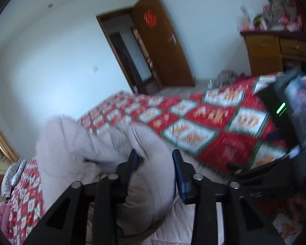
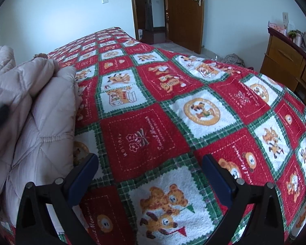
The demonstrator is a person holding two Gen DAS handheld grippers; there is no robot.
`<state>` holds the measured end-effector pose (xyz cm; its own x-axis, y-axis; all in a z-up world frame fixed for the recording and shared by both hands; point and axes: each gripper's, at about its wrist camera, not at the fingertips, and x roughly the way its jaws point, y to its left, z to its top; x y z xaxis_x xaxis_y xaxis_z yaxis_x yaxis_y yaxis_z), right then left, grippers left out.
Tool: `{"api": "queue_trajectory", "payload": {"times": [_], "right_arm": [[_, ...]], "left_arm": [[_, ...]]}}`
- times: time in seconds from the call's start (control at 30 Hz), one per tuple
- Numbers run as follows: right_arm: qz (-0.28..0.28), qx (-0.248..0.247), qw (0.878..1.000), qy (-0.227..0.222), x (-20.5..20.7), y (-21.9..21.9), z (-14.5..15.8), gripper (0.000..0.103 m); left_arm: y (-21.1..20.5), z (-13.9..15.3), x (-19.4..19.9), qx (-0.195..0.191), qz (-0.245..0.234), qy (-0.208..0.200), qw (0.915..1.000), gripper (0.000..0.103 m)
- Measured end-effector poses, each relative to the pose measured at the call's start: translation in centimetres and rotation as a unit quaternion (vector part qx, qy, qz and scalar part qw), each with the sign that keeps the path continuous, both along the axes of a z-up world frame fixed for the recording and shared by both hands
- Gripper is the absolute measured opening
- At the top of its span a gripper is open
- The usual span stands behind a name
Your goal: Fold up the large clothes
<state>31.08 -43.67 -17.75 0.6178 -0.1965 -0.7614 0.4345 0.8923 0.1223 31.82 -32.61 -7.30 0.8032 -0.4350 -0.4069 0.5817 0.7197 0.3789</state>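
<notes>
A pale pink quilted jacket [image 1: 75,143] lies bunched on a bed with a red, green and white patterned blanket [image 1: 210,122]. My left gripper [image 1: 156,159] is shut on a thick fold of the jacket, which bulges between its blue-padded fingers [image 1: 179,169]. The left wrist view is blurred by motion. In the right wrist view the jacket [image 2: 38,110] lies at the left on the blanket [image 2: 173,122]. My right gripper [image 2: 151,163] is open and empty above the blanket, to the right of the jacket. It shows at the right of the left wrist view [image 1: 291,110].
An open brown door [image 2: 183,12] and doorway stand beyond the bed. A wooden dresser [image 2: 287,61] with items on top stands at the right. A grey bundle [image 2: 234,59] lies on the floor near it. A white wall runs behind.
</notes>
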Motion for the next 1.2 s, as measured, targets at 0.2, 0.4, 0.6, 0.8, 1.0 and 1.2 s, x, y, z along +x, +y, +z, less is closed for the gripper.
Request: {"api": "queue_trajectory", "payload": {"times": [0.2,0.4,0.6,0.8,1.0,1.2], "right_arm": [[-0.006,0.013,1.000,-0.006,-0.3,-0.5,-0.2,0.103],[0.002,-0.010,1.000,-0.004,-0.2,0.3,0.0,0.103],[0.007,-0.016,1.000,-0.015,-0.1,0.6,0.2,0.103],[-0.010,-0.033,0.997,-0.065,-1.2,0.4,2.2,0.103],[-0.022,-0.040,0.988,-0.150,-1.7,0.6,7.8,0.097],[0.027,-0.004,0.987,-0.158,2.1,2.0,9.7,0.078]], "left_arm": [[7.4,7.7,-1.1,-0.085,0.063,-0.136,0.9850,0.099],[15.7,5.2,11.5,-0.063,0.280,-0.053,0.9565,0.099],[16.3,-0.4,16.3,-0.070,0.288,0.058,0.9534,0.099],[11.5,-0.7,15.0,-0.051,0.243,0.037,0.9679,0.099],[7.3,-1.7,14.3,-0.015,0.190,0.025,0.9813,0.099],[5.3,-2.8,12.5,-0.017,0.141,0.018,0.9897,0.099]]}}
